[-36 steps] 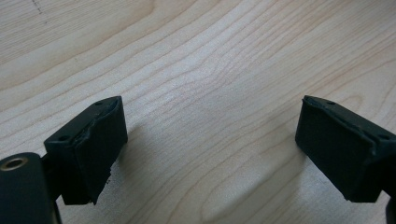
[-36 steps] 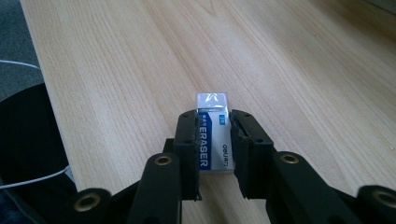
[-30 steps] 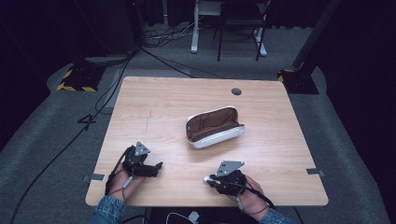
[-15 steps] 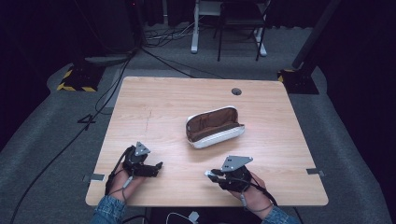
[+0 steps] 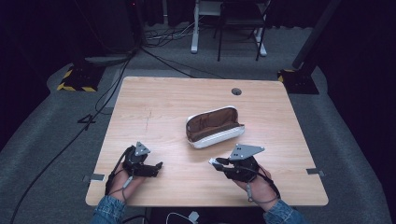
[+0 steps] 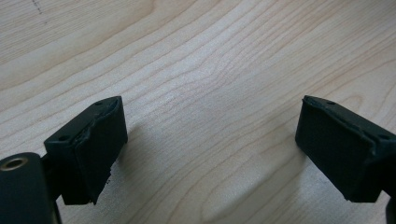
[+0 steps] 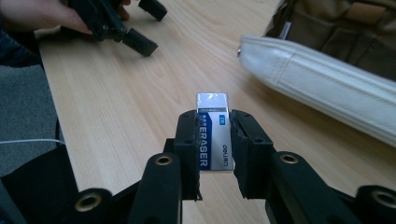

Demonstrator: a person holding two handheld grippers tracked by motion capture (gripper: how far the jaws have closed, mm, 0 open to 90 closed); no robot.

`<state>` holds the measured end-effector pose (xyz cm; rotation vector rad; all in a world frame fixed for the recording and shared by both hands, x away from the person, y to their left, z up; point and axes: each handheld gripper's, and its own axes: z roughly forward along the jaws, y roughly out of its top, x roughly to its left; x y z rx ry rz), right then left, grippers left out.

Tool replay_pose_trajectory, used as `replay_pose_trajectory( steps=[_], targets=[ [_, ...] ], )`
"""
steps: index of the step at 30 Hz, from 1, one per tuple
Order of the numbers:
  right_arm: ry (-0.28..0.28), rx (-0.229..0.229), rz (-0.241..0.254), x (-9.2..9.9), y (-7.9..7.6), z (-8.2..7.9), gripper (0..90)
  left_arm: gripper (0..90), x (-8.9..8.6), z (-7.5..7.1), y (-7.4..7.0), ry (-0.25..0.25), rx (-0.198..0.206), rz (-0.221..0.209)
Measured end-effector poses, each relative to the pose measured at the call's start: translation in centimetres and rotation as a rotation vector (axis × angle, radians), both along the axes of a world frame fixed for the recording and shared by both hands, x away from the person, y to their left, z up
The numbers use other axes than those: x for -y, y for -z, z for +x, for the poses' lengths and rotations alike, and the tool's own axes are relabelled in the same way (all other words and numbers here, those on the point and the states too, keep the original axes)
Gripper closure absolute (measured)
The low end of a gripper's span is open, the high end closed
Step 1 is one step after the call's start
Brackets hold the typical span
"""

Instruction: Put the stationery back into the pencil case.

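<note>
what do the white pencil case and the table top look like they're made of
The open white pencil case looks like matte faux leather: stitched seam along its edge, brown fabric-like lining. The light wooden table top looks like wood or wood-look laminate, smooth with a slight sheen and a clear printed-or-real grain; which one is unclear.

Two black fingers (image 6: 91, 149) spread wide apart, nothing gripped. Between and beyond them, bare pale wood-grain bench (image 6: 210, 84), shadowed close beside each finger.
</note>
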<state>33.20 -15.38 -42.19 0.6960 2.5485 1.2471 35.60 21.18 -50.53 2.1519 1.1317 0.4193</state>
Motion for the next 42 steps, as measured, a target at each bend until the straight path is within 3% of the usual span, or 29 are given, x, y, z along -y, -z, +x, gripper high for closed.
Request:
replay_pose_trajectory(
  steps=[14, 21, 31, 42],
  targets=[
    [0.073, 0.001, 0.037, 1.6, -2.6, 3.5, 73.1, 9.5, 0.0, 0.0, 0.0, 0.000, 0.000, 0.000],
    [0.109, 0.004, 0.032, 2.0, -3.5, 5.4, 73.0, 9.5, 0.0, 0.0, 0.0, 0.000, 0.000, 0.000],
    [0.158, 0.022, 0.008, 2.2, -4.1, 8.0, 73.0, 9.5, 0.0, 0.0, 0.0, 0.000, 0.000, 0.000],
    [0.217, -0.014, -0.014, 2.2, -3.9, 11.7, 72.8, 9.5, 0.0, 0.0, 0.0, 0.000, 0.000, 0.000]
  ],
)
